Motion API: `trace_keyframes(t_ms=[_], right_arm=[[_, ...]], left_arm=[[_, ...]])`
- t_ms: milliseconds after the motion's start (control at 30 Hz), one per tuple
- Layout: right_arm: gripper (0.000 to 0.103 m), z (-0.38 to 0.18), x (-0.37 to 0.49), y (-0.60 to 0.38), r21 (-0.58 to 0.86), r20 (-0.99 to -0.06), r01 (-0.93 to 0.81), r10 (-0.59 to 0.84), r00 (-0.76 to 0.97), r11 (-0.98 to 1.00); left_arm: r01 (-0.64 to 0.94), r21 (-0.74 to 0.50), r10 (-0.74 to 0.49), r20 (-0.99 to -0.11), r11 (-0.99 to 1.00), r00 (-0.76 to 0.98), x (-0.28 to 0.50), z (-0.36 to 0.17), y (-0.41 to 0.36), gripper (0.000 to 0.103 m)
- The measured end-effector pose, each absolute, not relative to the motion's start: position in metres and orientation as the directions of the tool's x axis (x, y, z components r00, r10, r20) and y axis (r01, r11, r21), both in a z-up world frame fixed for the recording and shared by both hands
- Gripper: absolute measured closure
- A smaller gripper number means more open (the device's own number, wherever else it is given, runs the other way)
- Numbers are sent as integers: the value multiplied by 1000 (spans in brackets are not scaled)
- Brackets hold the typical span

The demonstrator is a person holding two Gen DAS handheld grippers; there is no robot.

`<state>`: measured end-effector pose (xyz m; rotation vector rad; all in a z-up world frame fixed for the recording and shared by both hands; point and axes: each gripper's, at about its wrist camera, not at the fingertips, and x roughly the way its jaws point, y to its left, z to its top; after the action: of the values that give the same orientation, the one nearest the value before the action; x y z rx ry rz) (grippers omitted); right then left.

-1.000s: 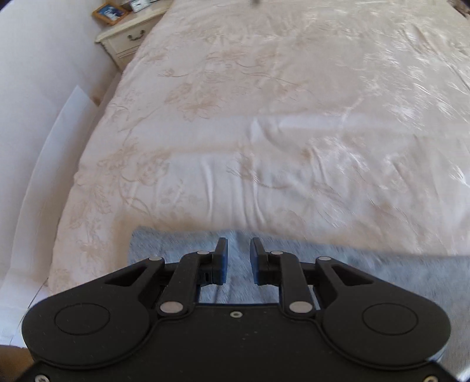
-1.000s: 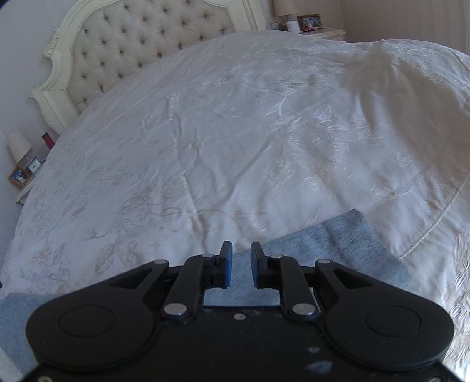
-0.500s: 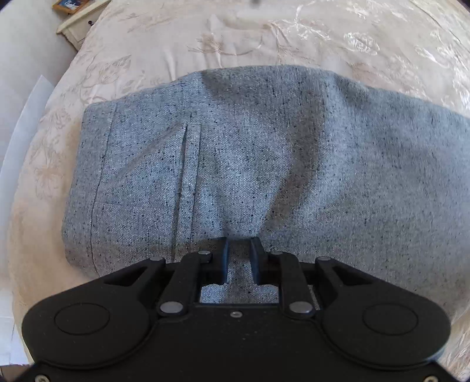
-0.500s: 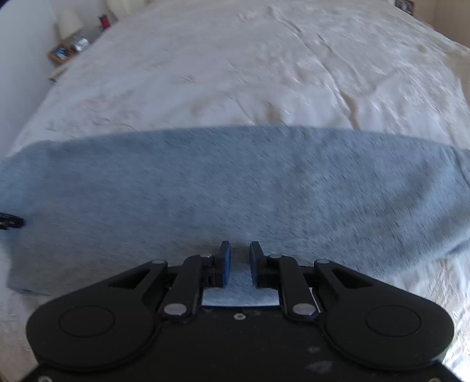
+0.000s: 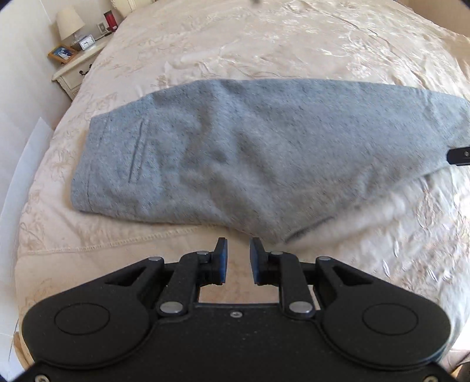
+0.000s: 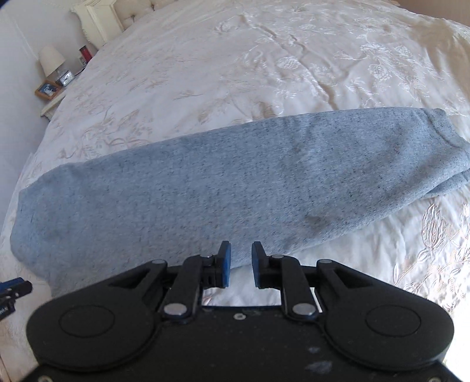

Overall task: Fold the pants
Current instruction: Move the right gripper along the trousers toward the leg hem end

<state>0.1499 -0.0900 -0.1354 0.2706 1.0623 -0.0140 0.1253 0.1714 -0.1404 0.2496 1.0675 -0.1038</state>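
Observation:
The grey pants (image 5: 249, 152) lie folded lengthwise across the bed, waistband end at the left, leg cuffs at the right (image 6: 440, 164). My left gripper (image 5: 237, 249) is open and empty, just short of the pants' near edge. My right gripper (image 6: 241, 254) is open and empty, its tips at the near edge of the legs (image 6: 220, 191). The right gripper's tip shows at the right edge of the left wrist view (image 5: 459, 155). The left gripper's tip shows at the left edge of the right wrist view (image 6: 14, 289).
The cream embroidered bedspread (image 5: 293, 44) covers the bed. A nightstand (image 5: 77, 69) with a lamp, clock and picture frame stands at the far left. The headboard (image 6: 100, 20) is at the far end. A white wall runs along the left.
Both grippers have let go of the pants and drawn back toward me. The pants now lie flat on the bed, farther from the fingers.

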Motion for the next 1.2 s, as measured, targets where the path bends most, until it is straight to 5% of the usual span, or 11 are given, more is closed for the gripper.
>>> trace_keyframes(t_ms=[567, 1200], right_arm=[[84, -128, 124, 2, 311, -850, -133, 338, 405, 941], [84, -129, 128, -11, 346, -847, -137, 372, 380, 928]], left_arm=[[148, 250, 146, -854, 957, 500, 124, -173, 130, 74], [29, 233, 181, -822, 972, 540, 137, -162, 126, 74]])
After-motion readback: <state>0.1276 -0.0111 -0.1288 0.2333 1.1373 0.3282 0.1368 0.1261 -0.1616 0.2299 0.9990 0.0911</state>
